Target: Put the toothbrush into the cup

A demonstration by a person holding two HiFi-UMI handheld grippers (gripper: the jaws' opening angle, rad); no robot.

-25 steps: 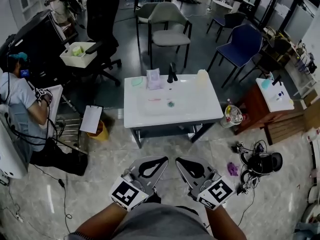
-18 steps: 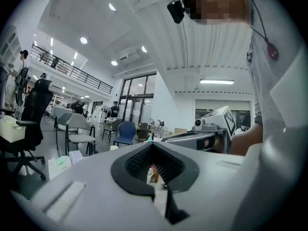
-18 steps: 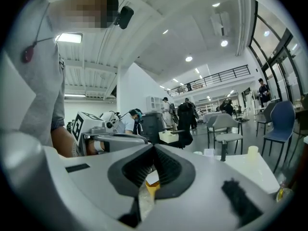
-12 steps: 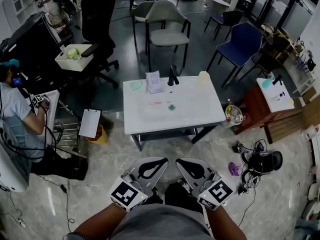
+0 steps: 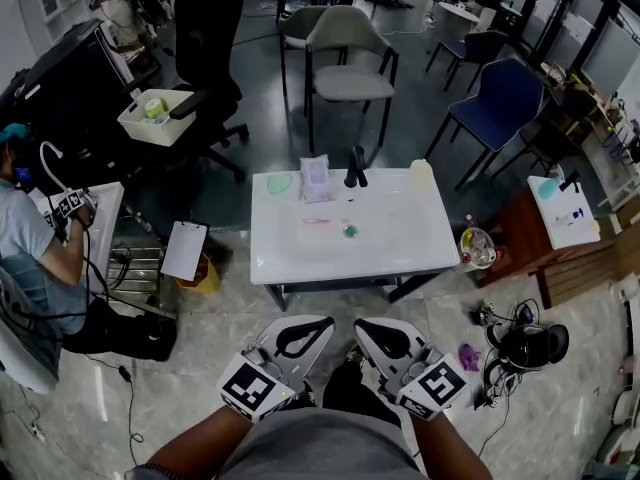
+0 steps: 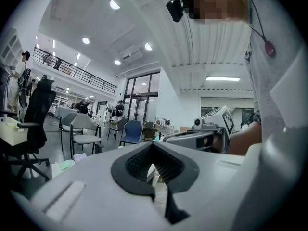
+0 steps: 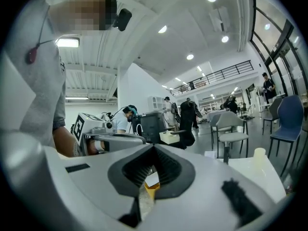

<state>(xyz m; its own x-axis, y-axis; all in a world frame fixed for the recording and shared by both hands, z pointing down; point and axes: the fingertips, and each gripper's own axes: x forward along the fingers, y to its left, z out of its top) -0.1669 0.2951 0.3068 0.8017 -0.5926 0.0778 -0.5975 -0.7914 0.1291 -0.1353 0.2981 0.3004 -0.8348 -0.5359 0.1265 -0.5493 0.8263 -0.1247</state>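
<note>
Before the white table [image 5: 400,253], left tongs [image 5: 326,321] and right tongs [image 5: 358,323] closed

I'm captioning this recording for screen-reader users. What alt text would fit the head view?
Seen from above, a person holds the left gripper and right gripper, both shut and empty, over the floor, short of a white table. A toothbrush lies mid-table; a pale cup stands at its far right corner.
</note>
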